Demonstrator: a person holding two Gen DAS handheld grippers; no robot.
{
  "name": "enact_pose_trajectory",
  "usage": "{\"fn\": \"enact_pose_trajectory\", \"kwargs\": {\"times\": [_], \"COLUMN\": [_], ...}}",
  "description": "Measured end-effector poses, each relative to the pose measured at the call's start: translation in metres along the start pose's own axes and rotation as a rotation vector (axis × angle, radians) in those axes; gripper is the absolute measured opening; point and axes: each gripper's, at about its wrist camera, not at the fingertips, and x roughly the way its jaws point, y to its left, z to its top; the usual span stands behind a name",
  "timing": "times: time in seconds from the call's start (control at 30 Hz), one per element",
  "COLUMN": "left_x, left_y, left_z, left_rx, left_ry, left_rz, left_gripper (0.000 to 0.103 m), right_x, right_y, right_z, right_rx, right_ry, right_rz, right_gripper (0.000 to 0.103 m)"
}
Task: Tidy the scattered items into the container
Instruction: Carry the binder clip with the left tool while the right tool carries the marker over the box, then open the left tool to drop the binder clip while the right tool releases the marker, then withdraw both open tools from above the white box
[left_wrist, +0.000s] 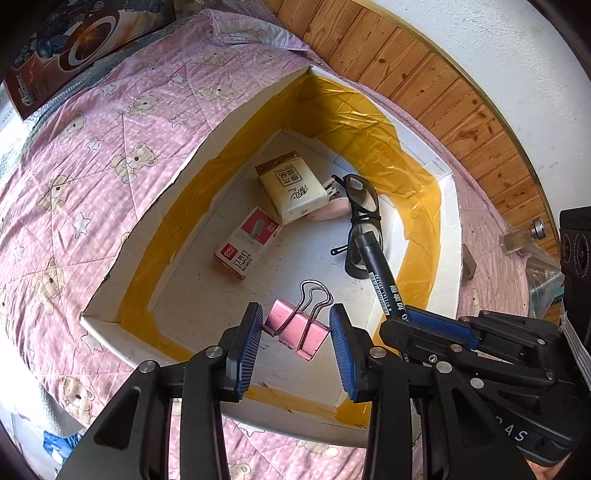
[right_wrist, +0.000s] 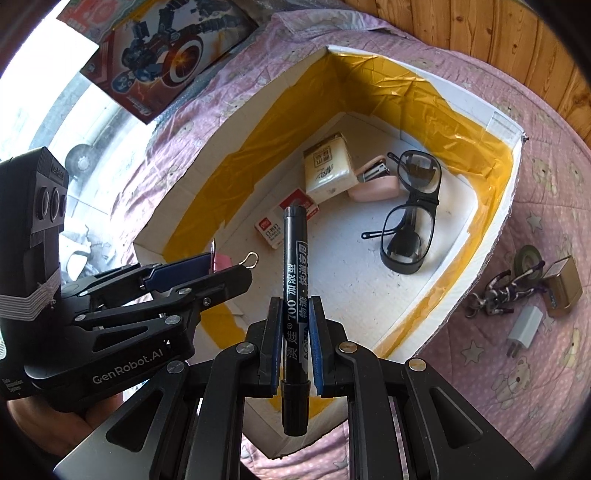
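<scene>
My left tool (left_wrist: 297, 334) hangs over the near corner of the white box (left_wrist: 122, 206), its fingers apart. The pink binder clip (left_wrist: 295, 326) sits between them; I cannot tell whether either pad touches it. My right tool (right_wrist: 295, 326) is clamped on the black marker (right_wrist: 293, 273), which points forward over the box interior. Inside the box lie a staples carton (left_wrist: 247, 242), a tissue pack (left_wrist: 291, 188), a pink stapler (right_wrist: 375, 184) and black glasses (right_wrist: 410, 218). The box rests on the pink bed quilt (left_wrist: 74, 155).
</scene>
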Motion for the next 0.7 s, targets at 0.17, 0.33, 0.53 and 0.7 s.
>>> {"fn": "enact_pose_trajectory", "kwargs": {"times": [0.17,0.33,0.53,0.7], "left_x": [0.002,0.008,-0.002,-0.007], "left_y": [-0.001,-0.001,0.006,0.020], "left_z": [0.002,0.005,0.005,0.004], "left_rx": [0.025,0.032,-0.001,-0.055], "left_ry": [-0.009,0.004,-0.019,-0.023], "left_rz": [0.015,0.026,0.019,0.024], "left_gripper": [0.039,0.040,0.043,0.048], "right_x": [0.006,0.006,0.000,-0.004], "right_y": [0.000,-0.004,-0.011,-0.013], "right_z": [0.002,0.002,-0.001,-0.004], "right_rx": [-0.001,0.019,0.041,0.050], "right_ry": [0.004,-0.009,-0.019,-0.027], "right_rz": [-0.013,-0.016,-0.009,0.004], "right_gripper": [0.015,0.022,0.022,0.022]}}
